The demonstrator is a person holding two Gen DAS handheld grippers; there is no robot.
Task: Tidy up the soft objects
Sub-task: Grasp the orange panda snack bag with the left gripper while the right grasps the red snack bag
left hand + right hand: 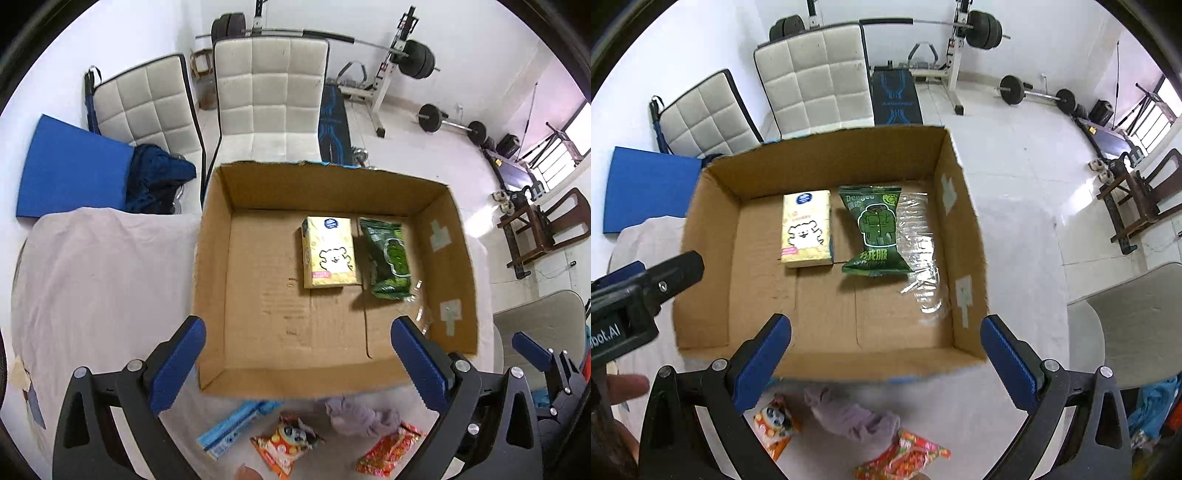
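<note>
An open cardboard box (pixel 450 258) (pixel 964 236) stands on the cloth-covered table. Inside lie a yellow tissue pack (pixel 328 253) (pixel 807 229), a green snack bag (pixel 388 254) (pixel 877 230) and a clear plastic wrapper (pixel 919 236). In front of the box lie a crumpled lilac cloth (pixel 360 417) (pixel 849 417), an orange snack bag (pixel 286 441) (pixel 775 421), a red-orange snack bag (pixel 389 448) (pixel 905 458) and a light blue pack (pixel 232 424). My left gripper (pixel 299 362) is open and empty above the box's near edge. My right gripper (pixel 886 360) is open and empty beside it.
Two white padded chairs (pixel 269 99) (pixel 812 81) stand behind the table. A blue mat (pixel 74 170) leans at left. Weight bench and barbells (pixel 402 62) are at the back. A grey chair (pixel 1137 325) stands at the right.
</note>
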